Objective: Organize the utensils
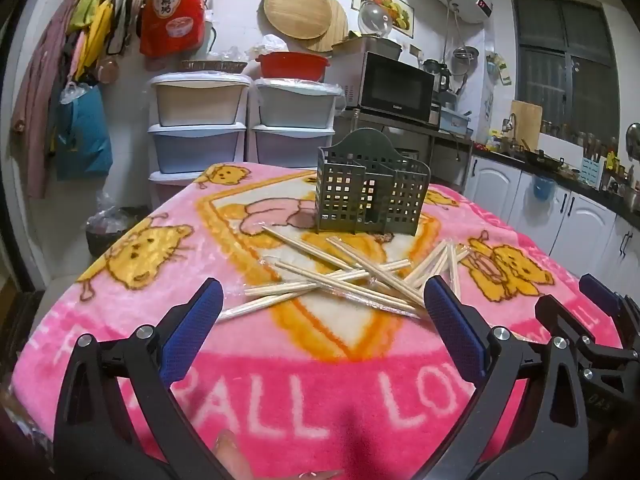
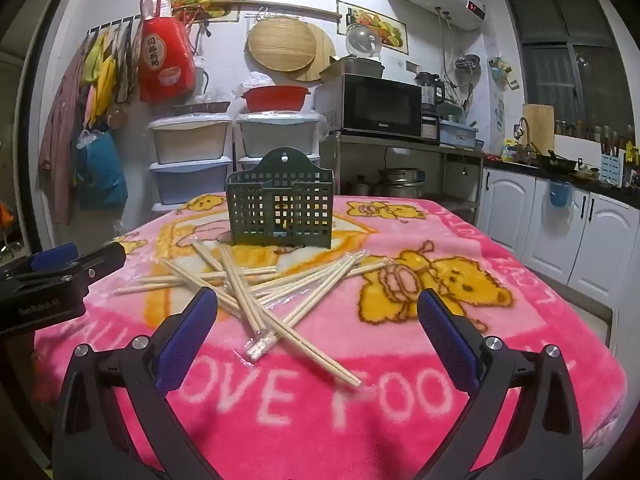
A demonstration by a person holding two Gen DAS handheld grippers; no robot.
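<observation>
While both my left tongs (image 1: 322, 306) and right tongs (image 2: 316, 316) hang spread and empty, I should pinch one chopstick (image 2: 320, 354) lower-center, then slot it upright into the holder (image 2: 280, 210).

My bench (image 2: 500, 380) wore a pink bear blanket (image 1: 120, 320); on it lay scattered chopsticks (image 1: 340, 276) before an upright green basket (image 2: 280, 208).

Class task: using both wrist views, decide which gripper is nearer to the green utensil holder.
Hard to call. Left gripper and right gripper both hang open behind the chopsticks, well short of the green utensil holder.
</observation>
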